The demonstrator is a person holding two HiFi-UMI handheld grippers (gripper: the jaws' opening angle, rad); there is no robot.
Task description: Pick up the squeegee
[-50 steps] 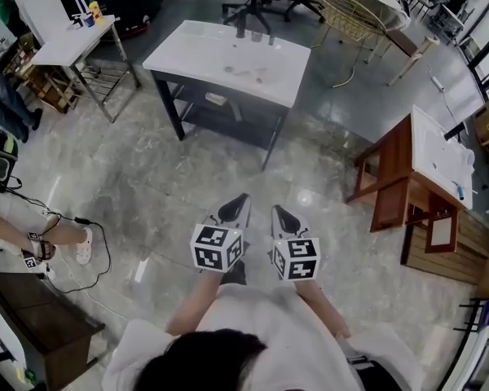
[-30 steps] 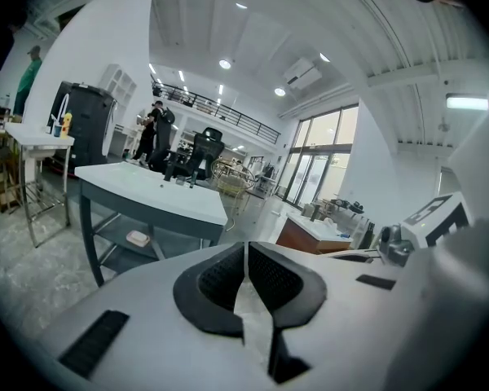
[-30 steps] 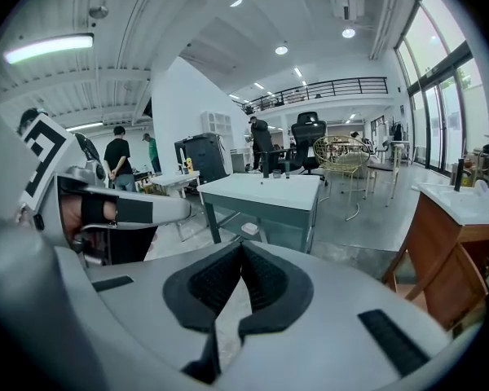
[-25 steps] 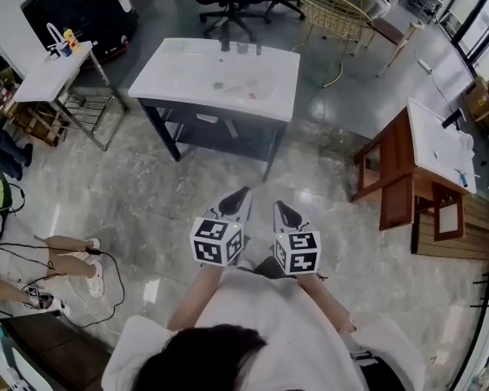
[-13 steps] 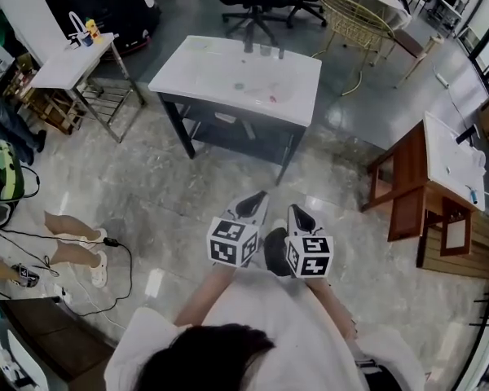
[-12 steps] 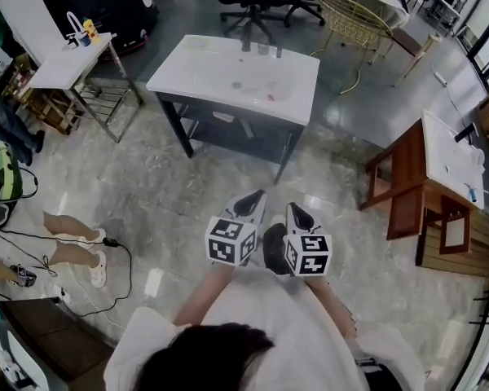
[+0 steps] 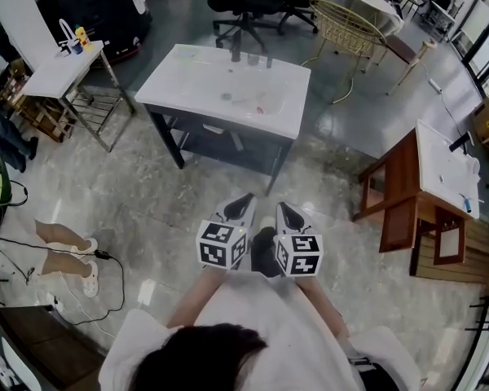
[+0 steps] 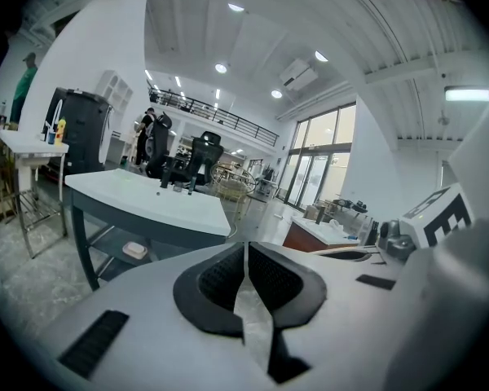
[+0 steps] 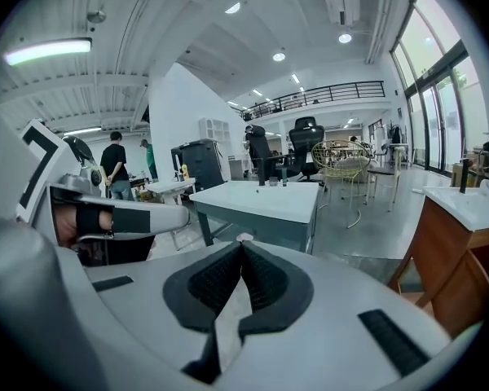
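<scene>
Squeegee [image 7: 257, 109] not reached yet. White bench [image 7: 179, 76] sits a bit nearer in head view than two seconds back, so I judge this is the walk-up, with floor between us. Left gripper [image 7: 241, 202] and right gripper [image 7: 282, 212] ride side by side, jaws of both pressed together, nothing in them. Head view shows the bench top and a small red-tipped piece, probably the squeegee. Gripper views see that top edge-on, piece not visible.

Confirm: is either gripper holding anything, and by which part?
Nothing is held. The left gripper and right gripper are both shut, with nothing between the jaws, and both are short of the white table.
</scene>
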